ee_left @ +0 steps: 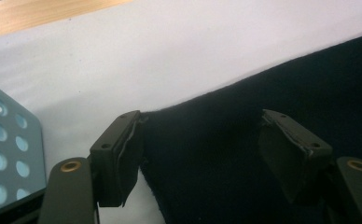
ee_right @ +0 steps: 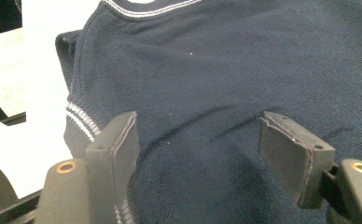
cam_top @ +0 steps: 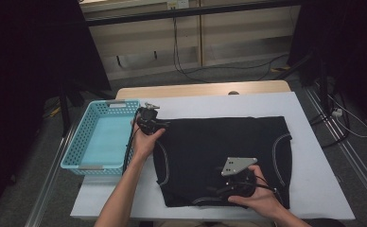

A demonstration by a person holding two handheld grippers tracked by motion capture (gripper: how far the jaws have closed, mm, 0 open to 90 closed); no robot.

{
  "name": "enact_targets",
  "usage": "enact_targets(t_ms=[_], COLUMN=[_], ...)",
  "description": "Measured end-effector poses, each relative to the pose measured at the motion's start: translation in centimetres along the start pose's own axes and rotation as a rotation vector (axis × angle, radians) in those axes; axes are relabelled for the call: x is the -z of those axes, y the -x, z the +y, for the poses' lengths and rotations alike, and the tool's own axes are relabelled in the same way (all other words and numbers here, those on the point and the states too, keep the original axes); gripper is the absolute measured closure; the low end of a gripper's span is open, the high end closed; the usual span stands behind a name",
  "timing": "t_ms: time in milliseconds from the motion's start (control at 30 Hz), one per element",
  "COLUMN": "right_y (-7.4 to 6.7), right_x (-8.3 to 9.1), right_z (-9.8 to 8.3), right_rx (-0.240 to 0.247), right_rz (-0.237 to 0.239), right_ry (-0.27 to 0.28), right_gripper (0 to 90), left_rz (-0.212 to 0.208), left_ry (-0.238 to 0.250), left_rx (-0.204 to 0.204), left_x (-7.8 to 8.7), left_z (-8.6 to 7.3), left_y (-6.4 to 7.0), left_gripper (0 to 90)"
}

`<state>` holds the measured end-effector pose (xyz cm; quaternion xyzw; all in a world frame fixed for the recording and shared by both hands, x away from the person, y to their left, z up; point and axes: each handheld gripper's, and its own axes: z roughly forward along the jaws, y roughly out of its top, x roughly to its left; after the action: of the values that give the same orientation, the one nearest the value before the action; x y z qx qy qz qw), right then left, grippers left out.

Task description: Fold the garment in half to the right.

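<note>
Covering most of the table is a white sheet, with a strip of bare pale wood showing along the far edge. Lying flat on the sheet is a dark navy knitted garment, spread across the middle and right of the surface, its white-striped trim curving near the left and right sides. A light blue perforated basket is sitting on the left part of the table, just beside the garment's left end.

The left gripper is resting at the garment's far left corner, next to the basket's far right corner. In the left gripper view its jaws are standing apart, with the corner of the dark cloth lying between them; the left pad is sitting right at the cloth's edge, but the pads are not pressing on it, so the tongs are released.

The right gripper is sitting on the near edge of the garment, right of centre. In the right gripper view its jaws are also standing apart over the knit, which is rising in a low fold between them; neither pad is visibly squeezing it.

Beyond the table, the room is dim: grey floor, black cables trailing across it, pale wooden wall panels at the back, and dark curtains hanging on both sides.
</note>
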<state>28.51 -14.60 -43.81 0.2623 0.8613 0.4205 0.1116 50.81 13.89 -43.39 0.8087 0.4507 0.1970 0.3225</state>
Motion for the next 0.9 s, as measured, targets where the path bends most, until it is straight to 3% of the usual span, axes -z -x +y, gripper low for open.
enact_targets(t_ms=[300,667,833,900], right_y=[-0.1,-0.1,-0.2,-0.2], right_x=[0.0,-0.1,-0.2,-0.2], right_z=[-0.1,-0.1,-0.1,-0.1], right_rx=[0.004,0.005,0.006,0.007], right_rz=[0.005,0.011,0.016,0.017], right_ry=[-0.005,-0.010,-0.012,-0.014], right_gripper=[28.7,28.6,28.4,28.4], left_rz=[0.039,-0.005,-0.003,-0.022], left_ry=[-0.064,-0.080,-0.084,-0.083], left_rx=[0.032,0.097,0.111,0.101], left_x=[-1.0,-1.6,-1.6,-1.6], left_z=[-0.6,-0.9,-0.9,-0.9], left_y=[-0.8,-1.3,-1.1,-1.1], left_gripper=[32.8,27.4,28.9,31.8])
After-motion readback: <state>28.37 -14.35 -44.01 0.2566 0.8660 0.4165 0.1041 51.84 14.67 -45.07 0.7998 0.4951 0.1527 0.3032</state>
